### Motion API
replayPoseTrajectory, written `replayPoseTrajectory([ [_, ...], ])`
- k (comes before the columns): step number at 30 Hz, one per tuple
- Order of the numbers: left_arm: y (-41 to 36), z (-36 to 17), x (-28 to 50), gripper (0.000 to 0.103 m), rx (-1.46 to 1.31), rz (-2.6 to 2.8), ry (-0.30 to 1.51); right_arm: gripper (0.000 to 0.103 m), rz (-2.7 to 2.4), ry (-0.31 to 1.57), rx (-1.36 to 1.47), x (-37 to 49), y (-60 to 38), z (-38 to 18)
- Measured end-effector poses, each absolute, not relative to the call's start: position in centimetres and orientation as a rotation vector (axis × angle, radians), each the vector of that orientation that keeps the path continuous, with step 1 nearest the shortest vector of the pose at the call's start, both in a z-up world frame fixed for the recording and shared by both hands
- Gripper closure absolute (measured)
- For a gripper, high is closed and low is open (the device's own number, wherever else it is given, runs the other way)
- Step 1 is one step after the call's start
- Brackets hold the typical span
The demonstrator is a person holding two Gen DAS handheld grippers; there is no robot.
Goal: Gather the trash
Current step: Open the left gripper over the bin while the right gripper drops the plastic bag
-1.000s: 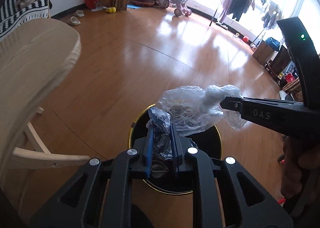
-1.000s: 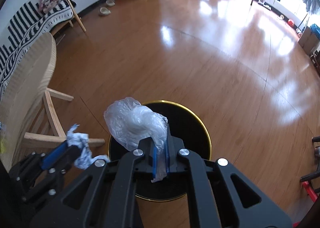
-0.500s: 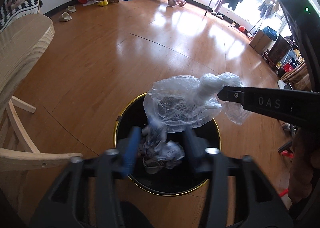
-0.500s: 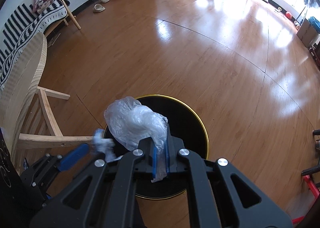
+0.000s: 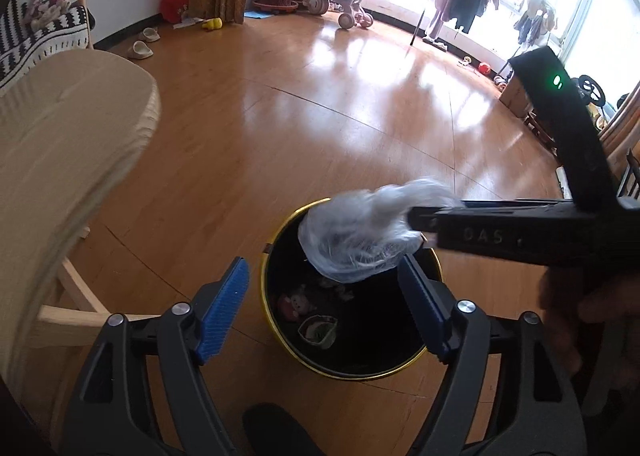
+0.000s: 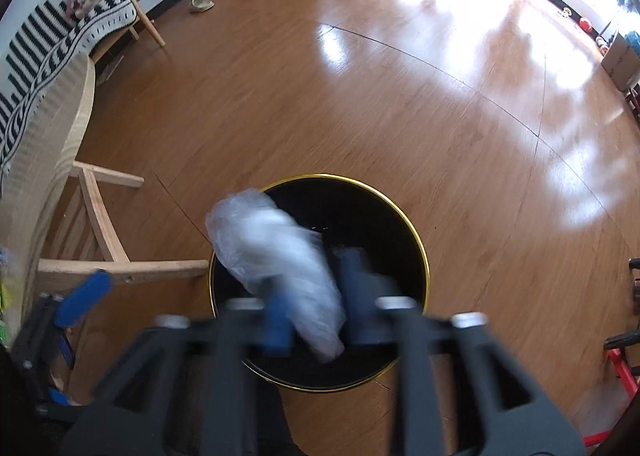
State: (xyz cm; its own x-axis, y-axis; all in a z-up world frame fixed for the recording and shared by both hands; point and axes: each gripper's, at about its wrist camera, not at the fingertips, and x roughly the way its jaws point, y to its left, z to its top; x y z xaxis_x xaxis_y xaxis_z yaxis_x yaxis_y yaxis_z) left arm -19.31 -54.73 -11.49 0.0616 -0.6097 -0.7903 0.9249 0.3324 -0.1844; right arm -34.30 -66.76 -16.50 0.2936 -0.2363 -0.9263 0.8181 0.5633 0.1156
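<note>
Glossy wooden floor [image 5: 280, 128] fills the room, with bright window glare across its far half. A pale wooden chair [image 5: 60, 160] stands at the left edge of both views, and a striped blanket [image 6: 44, 40] lies along the wall behind it.

Black trash bin [image 6: 384, 224] with a gold rim stands on the floor just beside the chair's legs. Crumpled wrappers [image 5: 316, 328] lie at its bottom.

Clear plastic bag [image 5: 356, 236]: thin, wrinkled, translucent, bunched into a loose lump. It sits above the bin's open mouth, over the rim side nearest the chair. Motion blur softens its outline in both views.

Left gripper [image 5: 324, 308]: points steeply down at the bin. Its jaws have just been opening and now stand wide apart, blue pads [image 5: 224, 312] clear on both sides, with nothing between them.

Right gripper [image 6: 316, 300]: points steeply down over the bin and enters the left wrist view from the right as a dark bar. Its jaws have just been opening and are blurred. The bag lies between the parted fingers, with a gap visible beside it; the pads do not appear to press it. A hand [image 5: 580, 312], dim and blurred, holds the right gripper's body at the right edge.
</note>
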Motion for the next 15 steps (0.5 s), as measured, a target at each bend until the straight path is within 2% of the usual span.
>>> replayPoseTrajectory([
  [11,-45.6,-5.5,-13.2,0.017,0.310,-1.092,0.876,0.022,-0.819,1.188,0.578,-31.2,-64.6,-16.4],
  [15,-40.8,-3.6,-10.9,0.017,0.294,-1.019,0.844,0.022,-0.794,1.125,0.599,-29.8,-63.4,-14.7],
])
